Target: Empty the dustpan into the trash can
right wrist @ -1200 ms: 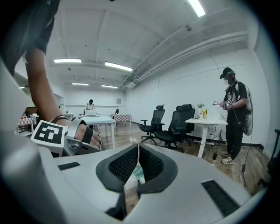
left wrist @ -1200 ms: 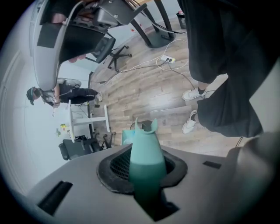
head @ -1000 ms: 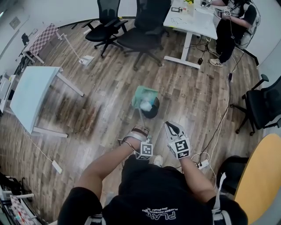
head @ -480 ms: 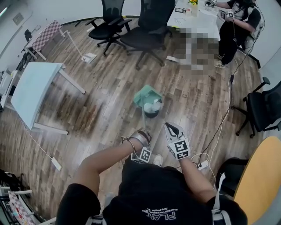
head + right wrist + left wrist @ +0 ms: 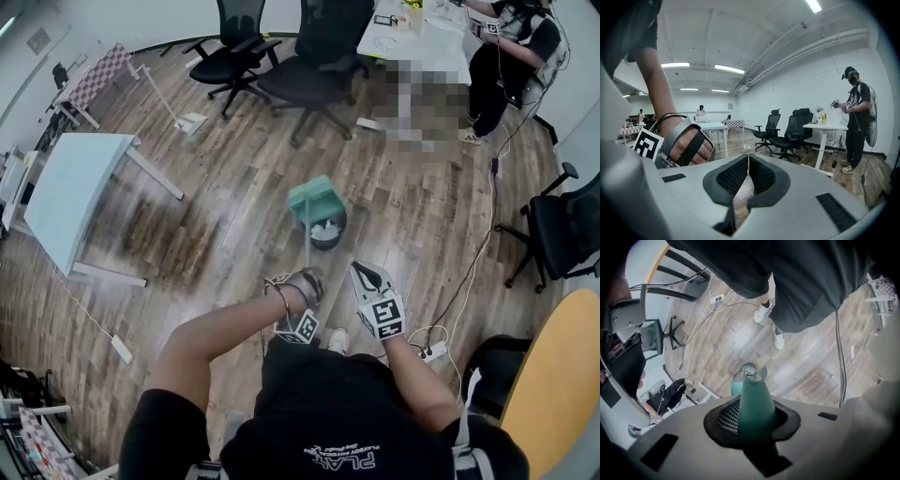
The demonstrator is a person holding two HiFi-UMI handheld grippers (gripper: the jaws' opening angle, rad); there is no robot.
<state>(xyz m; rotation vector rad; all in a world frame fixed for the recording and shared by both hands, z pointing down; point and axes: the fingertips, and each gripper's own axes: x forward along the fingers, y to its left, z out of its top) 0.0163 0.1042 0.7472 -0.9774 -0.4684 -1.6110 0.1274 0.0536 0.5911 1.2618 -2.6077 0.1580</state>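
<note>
In the head view a green dustpan [image 5: 313,199] is tipped on edge over a small black trash can [image 5: 327,232] that holds white scraps. Its thin handle [image 5: 307,251] runs back to my left gripper [image 5: 298,287], which is shut on it. The left gripper view shows the green handle [image 5: 754,401] clamped between the dark pads, and a bit of the pan [image 5: 736,387] shows beyond it. My right gripper [image 5: 364,270] hovers beside the left one, nearer me than the can. Its pads [image 5: 759,174] meet at the tips with nothing between them.
Two black office chairs [image 5: 314,61] stand beyond the can. A white table [image 5: 70,202] is at the left, and a desk with a standing person [image 5: 497,56] is at the far right. Cables and a power strip [image 5: 433,352] lie near my feet. Another chair [image 5: 562,230] and a yellow tabletop [image 5: 553,384] are at the right.
My left hand has rolled and the dustpan has tipped up over the can. The white scraps that lay in the pan are now in the can. The right gripper has stayed still.
</note>
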